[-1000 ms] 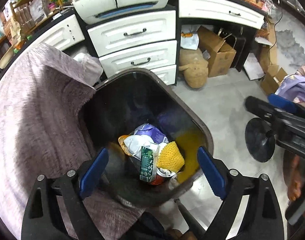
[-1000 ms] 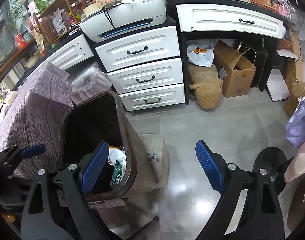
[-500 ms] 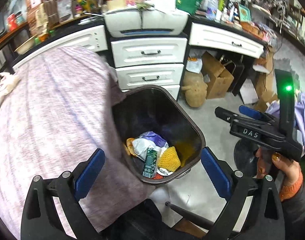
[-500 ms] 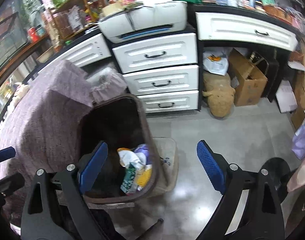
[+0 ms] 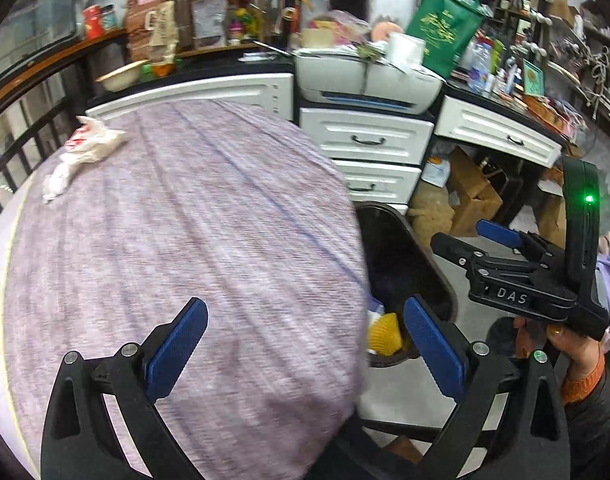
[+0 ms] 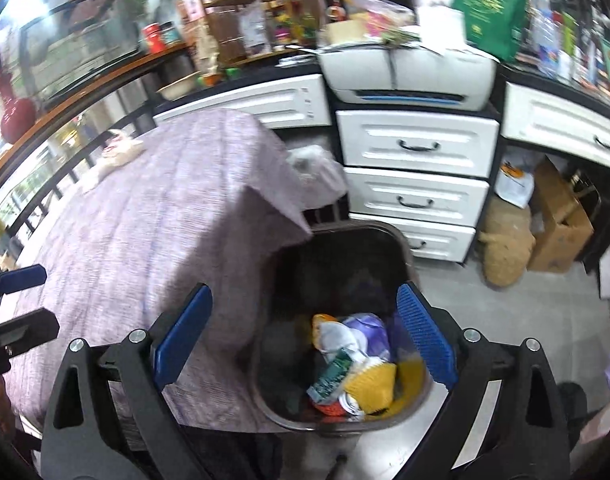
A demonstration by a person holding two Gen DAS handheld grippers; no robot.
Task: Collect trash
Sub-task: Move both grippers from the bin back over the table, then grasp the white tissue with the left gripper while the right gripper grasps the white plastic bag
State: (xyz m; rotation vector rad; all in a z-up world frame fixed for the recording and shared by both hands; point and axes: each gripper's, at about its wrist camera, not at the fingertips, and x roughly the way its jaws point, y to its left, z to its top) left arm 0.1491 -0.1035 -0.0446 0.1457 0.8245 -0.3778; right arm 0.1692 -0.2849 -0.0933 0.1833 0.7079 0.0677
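Note:
A dark brown trash bin (image 6: 401,240) stands on the floor beside a table with a purple cloth (image 5: 185,240). It holds several pieces of trash (image 6: 353,364), among them a yellow foam net and a green carton. The bin's rim also shows in the left wrist view (image 5: 429,260). A crumpled white wrapper (image 5: 81,152) lies at the table's far left; it also shows in the right wrist view (image 6: 117,156). My left gripper (image 5: 301,344) is open and empty over the table's near edge. My right gripper (image 6: 303,334) is open and empty above the bin.
White drawers (image 6: 417,176) with a printer (image 6: 409,72) on top stand behind the bin. Cardboard boxes (image 6: 557,232) and a tan sack (image 6: 505,244) sit under the desk at the right. A crumpled plastic bag (image 6: 313,172) lies between table and drawers.
My left gripper has swung up and left, from over the bin to over the purple tabletop. My right gripper has moved left and now looks down into the bin. Both stay open.

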